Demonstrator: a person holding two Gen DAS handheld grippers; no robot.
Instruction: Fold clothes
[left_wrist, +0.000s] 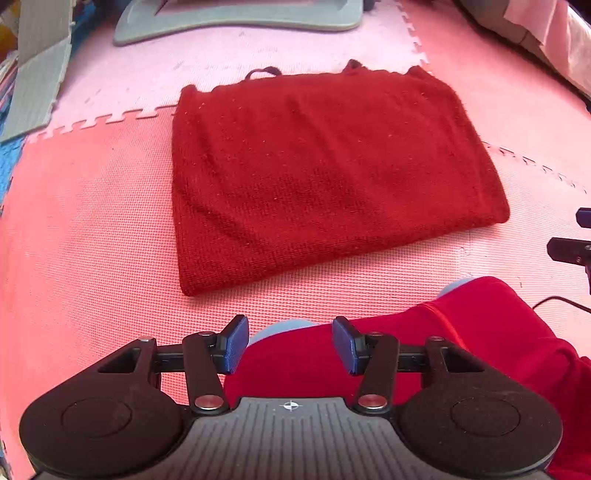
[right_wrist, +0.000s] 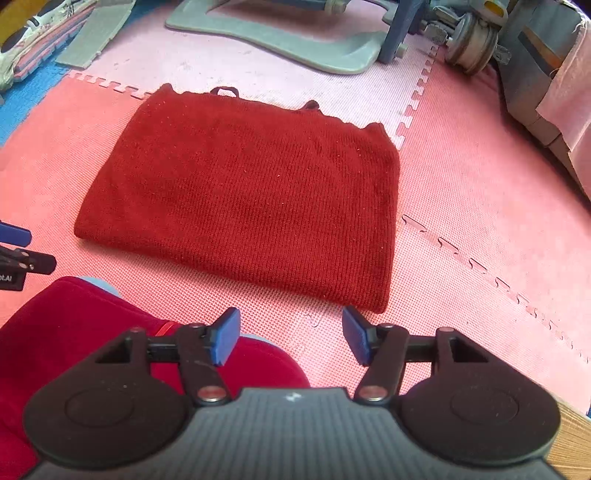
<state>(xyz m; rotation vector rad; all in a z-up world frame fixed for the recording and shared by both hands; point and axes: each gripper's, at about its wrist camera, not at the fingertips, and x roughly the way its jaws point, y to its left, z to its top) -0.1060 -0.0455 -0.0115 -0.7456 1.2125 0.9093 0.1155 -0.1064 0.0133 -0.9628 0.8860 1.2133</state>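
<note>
Your left gripper (left_wrist: 290, 341) and right gripper (right_wrist: 291, 338) both hang empty with jaws apart above the mat (left_wrist: 92, 221), because the red knit (left_wrist: 325, 173) lies folded flat there, near fold toward you, needing no hold.

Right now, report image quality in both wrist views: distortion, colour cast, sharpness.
Left wrist view: fisheye bends the mat seams; the folded red garment looks sharp; pink cast overall. Right wrist view: same bending at the edges; garment knit crisp; no strong glare.
</note>
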